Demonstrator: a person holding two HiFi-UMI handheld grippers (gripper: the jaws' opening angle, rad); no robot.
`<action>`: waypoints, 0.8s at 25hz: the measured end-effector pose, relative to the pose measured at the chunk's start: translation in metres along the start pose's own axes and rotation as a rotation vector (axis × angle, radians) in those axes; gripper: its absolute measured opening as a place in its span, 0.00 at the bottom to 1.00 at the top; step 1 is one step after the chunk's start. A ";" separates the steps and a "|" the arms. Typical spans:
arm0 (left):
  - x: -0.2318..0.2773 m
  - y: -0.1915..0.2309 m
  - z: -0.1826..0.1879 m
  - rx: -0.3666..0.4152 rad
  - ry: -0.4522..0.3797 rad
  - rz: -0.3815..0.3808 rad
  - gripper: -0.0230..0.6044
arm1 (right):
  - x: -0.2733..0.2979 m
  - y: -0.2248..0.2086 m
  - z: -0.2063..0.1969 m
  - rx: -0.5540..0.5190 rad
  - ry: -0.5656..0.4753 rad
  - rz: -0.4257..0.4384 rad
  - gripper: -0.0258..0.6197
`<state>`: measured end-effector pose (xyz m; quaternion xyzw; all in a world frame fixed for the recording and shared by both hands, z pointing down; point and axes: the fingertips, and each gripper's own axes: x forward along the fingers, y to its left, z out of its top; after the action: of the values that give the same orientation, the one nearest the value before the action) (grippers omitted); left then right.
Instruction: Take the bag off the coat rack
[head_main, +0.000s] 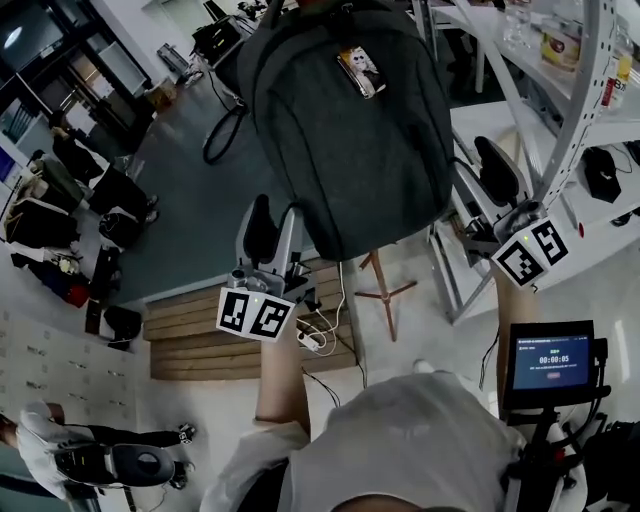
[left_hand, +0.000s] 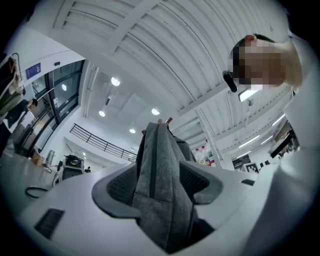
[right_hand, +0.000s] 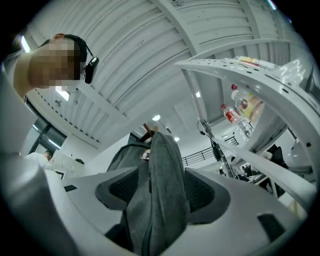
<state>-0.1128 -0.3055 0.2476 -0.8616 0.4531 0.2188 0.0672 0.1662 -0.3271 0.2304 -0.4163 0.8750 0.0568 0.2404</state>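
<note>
A dark grey backpack (head_main: 350, 130) hangs upright from a wooden coat rack, whose peg tips (left_hand: 165, 120) (right_hand: 147, 129) show above it and whose legs (head_main: 385, 290) show below. A card tag (head_main: 360, 70) is clipped to its front. My left gripper (head_main: 280, 228) is at the bag's lower left side. My right gripper (head_main: 482, 190) is at its lower right side. In the left gripper view the bag's edge (left_hand: 160, 195) stands between the wide-set jaws, close to both pads (left_hand: 122, 187). In the right gripper view the bag (right_hand: 157, 190) likewise fills the gap between wide-set jaws.
A white metal shelf frame (head_main: 560, 120) with bottles stands close on the right. A small screen on a stand (head_main: 548, 365) is at the lower right. Under the bag lie a wooden platform (head_main: 200, 335) and a power strip with cables (head_main: 312, 340). People are at the far left.
</note>
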 end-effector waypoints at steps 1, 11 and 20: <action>0.000 -0.004 -0.002 -0.003 0.006 -0.013 0.45 | 0.000 -0.005 -0.009 0.006 0.022 -0.006 0.49; -0.002 -0.007 -0.030 0.064 0.089 0.000 0.51 | 0.022 0.001 -0.071 0.117 0.146 0.091 0.64; -0.002 -0.001 -0.037 0.004 0.060 0.038 0.52 | 0.032 0.016 -0.094 0.059 0.187 0.078 0.63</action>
<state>-0.1012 -0.3144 0.2816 -0.8589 0.4716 0.1931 0.0512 0.1018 -0.3669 0.2961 -0.3780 0.9105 0.0014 0.1674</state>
